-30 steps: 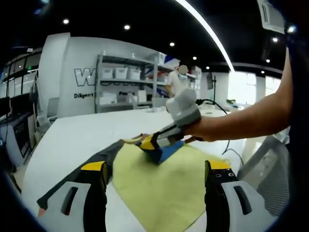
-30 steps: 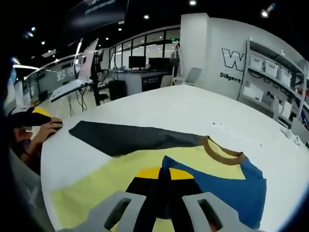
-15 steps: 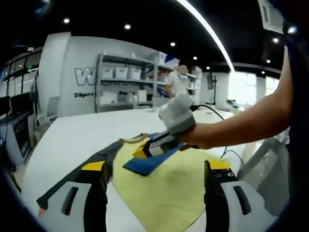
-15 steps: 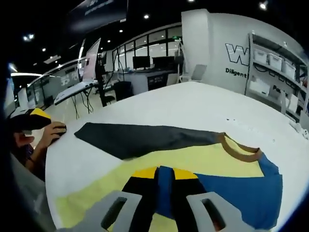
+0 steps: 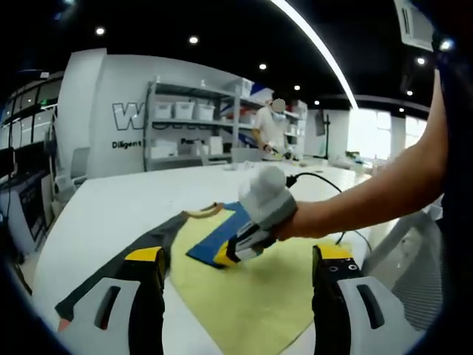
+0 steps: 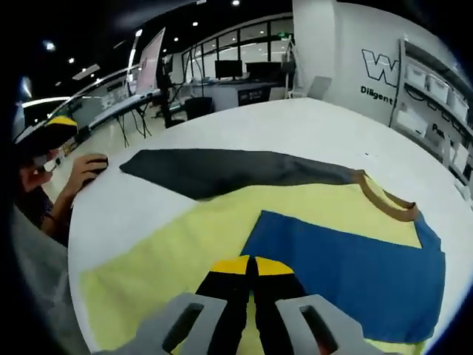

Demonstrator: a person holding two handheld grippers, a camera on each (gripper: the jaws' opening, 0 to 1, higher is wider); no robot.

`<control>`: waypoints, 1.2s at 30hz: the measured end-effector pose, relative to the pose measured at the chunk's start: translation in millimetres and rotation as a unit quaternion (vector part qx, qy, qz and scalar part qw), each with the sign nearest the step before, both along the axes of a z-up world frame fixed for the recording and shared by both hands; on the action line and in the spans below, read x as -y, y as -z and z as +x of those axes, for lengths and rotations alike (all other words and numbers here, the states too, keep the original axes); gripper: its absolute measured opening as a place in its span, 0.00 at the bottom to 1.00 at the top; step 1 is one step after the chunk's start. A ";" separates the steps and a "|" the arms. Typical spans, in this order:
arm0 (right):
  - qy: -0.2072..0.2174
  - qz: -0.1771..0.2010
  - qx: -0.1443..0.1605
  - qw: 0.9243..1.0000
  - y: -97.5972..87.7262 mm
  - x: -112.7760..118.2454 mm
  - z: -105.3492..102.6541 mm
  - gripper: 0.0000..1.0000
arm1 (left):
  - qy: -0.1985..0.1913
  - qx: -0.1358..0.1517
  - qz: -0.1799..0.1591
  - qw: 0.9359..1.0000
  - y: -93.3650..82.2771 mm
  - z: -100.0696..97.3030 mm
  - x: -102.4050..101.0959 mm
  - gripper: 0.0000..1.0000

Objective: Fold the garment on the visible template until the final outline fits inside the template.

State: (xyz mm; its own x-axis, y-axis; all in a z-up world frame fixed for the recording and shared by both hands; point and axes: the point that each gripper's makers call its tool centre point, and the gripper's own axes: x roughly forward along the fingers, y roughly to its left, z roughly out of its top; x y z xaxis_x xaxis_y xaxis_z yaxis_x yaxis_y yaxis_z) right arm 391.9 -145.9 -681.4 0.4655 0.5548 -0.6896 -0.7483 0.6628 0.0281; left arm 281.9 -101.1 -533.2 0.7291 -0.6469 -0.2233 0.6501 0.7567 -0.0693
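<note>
Now the yellow short-sleeved shirt body [image 6: 185, 244] lies flat on the white round-edged bench [image 6: 244, 129], and everything hangs on what lies around it. The blue sleeve [image 6: 347, 270] is folded in across the yellow panel, with the brown ribbed collar [image 6: 388, 203] at its far corner. The right hand-held gripper [image 6: 244, 266] sits low over the yellow cloth at the blue flap's near corner, yellow-tipped jaws pressed together; whether a pinch of fabric is still between them I cannot tell.

Out past the yellow panel stretches the dark grey sleeve [image 6: 229, 174], unfolded, its long axis running away from the collar towards the bench edge, where a person's hand rests. That looks like the next piece to bring in. It lies beyond the blue flap from the right hand-held gripper, across the width of the shirt.

From the left gripper view the picture turns: the left hand-held gripper [image 5: 240, 259] stands with jaws wide, holding nothing, hovering off the shirt's near edge. The grey sleeve [image 5: 137, 255] runs right up beside its left jaw, while the right hand-held gripper [image 5: 242, 250] is further in, on the yellow. By my judgement the left is the nearer tool for that sleeve.
</note>
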 end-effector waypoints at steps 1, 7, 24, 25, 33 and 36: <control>0.001 0.019 0.019 1.000 -6.8 -3.4 3.0 0.00 | 0.000 0.000 0.000 1.000 0.0 0.0 -0.1 0.77; 0.010 0.012 0.031 0.999 -16.2 3.4 7.8 0.00 | 0.002 -0.002 0.001 1.000 1.1 0.1 0.6 0.76; 0.015 0.031 0.054 0.998 -23.6 4.3 11.6 0.02 | 0.003 -0.002 0.002 1.000 1.3 -0.1 1.3 0.77; 0.016 0.030 0.064 0.997 -26.4 5.2 14.1 0.04 | 0.003 -0.002 0.002 1.000 1.5 -0.1 1.5 0.77; 0.039 0.049 0.100 0.993 -41.1 11.8 23.2 0.22 | 0.010 -0.005 0.006 1.000 3.1 -1.5 4.8 0.77; 0.049 0.052 0.107 0.992 -43.8 14.1 24.3 0.32 | 0.010 -0.005 0.005 1.000 2.9 -1.7 5.0 0.77</control>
State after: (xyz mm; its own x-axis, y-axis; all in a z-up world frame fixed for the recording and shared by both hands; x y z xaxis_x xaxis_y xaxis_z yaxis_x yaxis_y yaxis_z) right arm 416.2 -160.0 -637.6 0.6500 0.5620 -0.5116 -0.6765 0.7346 -0.0525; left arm 280.1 -106.1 -536.1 0.7143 -0.6586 -0.2367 0.6641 0.7446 -0.0675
